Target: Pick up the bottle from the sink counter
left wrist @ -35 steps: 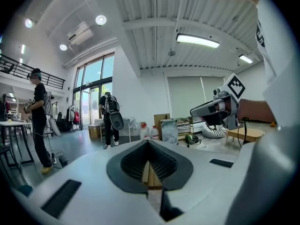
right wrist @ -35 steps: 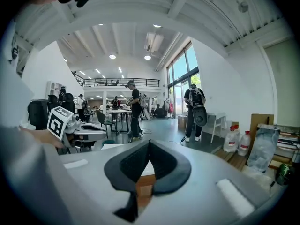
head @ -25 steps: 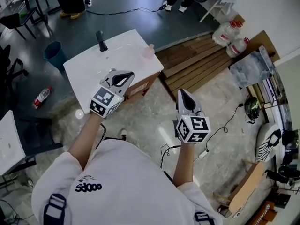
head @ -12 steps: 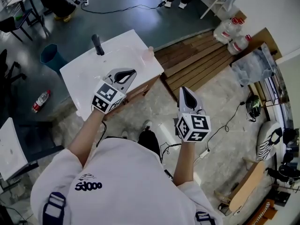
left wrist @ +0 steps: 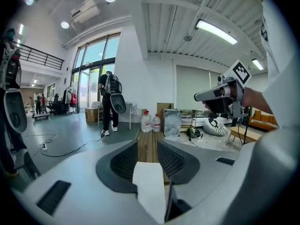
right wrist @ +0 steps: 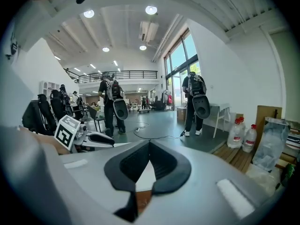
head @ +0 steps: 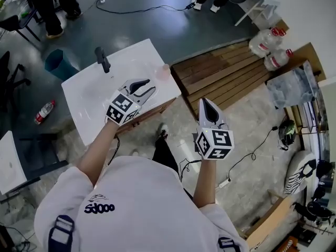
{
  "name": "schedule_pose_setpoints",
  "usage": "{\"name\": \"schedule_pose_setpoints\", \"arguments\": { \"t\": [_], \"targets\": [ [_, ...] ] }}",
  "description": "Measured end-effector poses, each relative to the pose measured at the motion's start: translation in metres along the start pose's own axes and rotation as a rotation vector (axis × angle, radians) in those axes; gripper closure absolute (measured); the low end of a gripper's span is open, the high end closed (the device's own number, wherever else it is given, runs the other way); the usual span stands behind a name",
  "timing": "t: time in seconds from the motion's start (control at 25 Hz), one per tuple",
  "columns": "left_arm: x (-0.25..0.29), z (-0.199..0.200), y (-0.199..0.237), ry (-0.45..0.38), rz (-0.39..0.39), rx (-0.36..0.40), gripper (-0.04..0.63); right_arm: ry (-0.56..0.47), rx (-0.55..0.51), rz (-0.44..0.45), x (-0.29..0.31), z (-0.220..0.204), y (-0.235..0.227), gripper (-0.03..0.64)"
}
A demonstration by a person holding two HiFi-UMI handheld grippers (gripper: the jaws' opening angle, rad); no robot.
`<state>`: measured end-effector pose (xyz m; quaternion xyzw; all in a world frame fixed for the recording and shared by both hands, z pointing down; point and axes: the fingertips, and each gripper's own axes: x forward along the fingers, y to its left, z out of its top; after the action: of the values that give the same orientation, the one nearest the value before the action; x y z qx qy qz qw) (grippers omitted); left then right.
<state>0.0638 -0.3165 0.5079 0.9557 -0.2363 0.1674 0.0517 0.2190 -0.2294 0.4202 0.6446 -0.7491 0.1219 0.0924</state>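
A small pale pink bottle (head: 163, 72) stands upright near the right edge of the white sink counter (head: 86, 106); a black faucet (head: 102, 60) rises at the counter's back. My left gripper (head: 149, 86) hovers over the counter's front right part, just short of the bottle, and its jaws are opening with nothing between them. In the left gripper view the left gripper (left wrist: 147, 146) shows a gap with the counter's white corner (left wrist: 151, 186) below; the bottle is not seen there. My right gripper (head: 205, 102) hangs shut and empty over the stone floor, right of the counter, its jaws (right wrist: 149, 144) meeting at the tips.
A wooden slat platform (head: 220, 72) lies right of the counter, with large water jugs (head: 270, 41) behind it. A blue bin (head: 54, 65) and a plastic bottle on the floor (head: 44, 112) are at the left. People with backpacks (right wrist: 110, 102) stand farther off; cables cross the floor.
The person has stepped closer to the counter. My left gripper has moved forward over the counter toward the bottle, and its jaws have gone from shut to apart. The right gripper stays shut.
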Motion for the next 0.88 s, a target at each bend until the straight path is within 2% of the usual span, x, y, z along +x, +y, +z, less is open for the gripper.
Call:
{"name": "schedule_pose_setpoints", "arguments": {
  "t": [0.12, 0.28, 0.44, 0.6, 0.72, 0.88],
  "targets": [
    [0.029, -0.006, 0.015, 0.014, 0.017, -0.023, 0.459, 0.018, 0.000, 0.033, 0.027, 0.000, -0.016, 0.606],
    [0.067, -0.021, 0.025, 0.073, -0.002, -0.052, 0.433, 0.060, 0.020, 0.060, 0.054, -0.010, -0.036, 0.606],
    [0.097, -0.036, 0.038, 0.114, 0.011, -0.070, 0.409, 0.099, 0.044, 0.079, 0.074, -0.025, -0.050, 0.606],
    [0.124, -0.054, 0.048, 0.148, 0.012, -0.053, 0.387, 0.132, 0.047, 0.100, 0.090, -0.036, -0.063, 0.606],
    [0.141, -0.066, 0.057, 0.151, 0.032, -0.025, 0.379, 0.157, 0.046, 0.119, 0.099, -0.043, -0.070, 0.606],
    [0.155, -0.075, 0.064, 0.131, 0.047, -0.056, 0.379, 0.194, 0.055, 0.138, 0.107, -0.056, -0.077, 0.606]
  ]
}}
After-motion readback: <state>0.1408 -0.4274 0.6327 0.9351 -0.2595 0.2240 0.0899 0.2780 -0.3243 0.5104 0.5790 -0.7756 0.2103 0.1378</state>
